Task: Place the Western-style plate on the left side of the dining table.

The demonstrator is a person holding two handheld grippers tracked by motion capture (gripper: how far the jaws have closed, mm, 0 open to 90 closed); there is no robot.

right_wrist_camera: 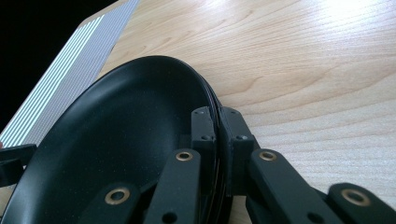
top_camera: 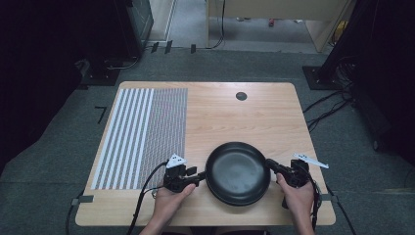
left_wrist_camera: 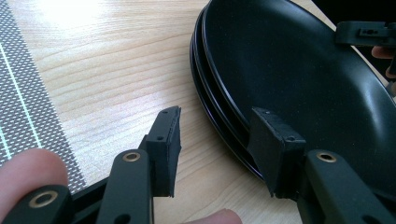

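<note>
Right now a stack of black plates [top_camera: 238,172] sits on the near part of the table [top_camera: 254,110], between the two grippers. The right gripper [right_wrist_camera: 217,133] is clamped on the stack's right rim, one jaw inside the top plate and one outside. The left gripper [left_wrist_camera: 212,140] stands at the opposite rim with its jaws spread: one jaw reaches over the edge into the top plate, the other hangs over bare wood beside the stack, clear of the rim. A striped mat [top_camera: 142,134] lies well to the left.
</note>
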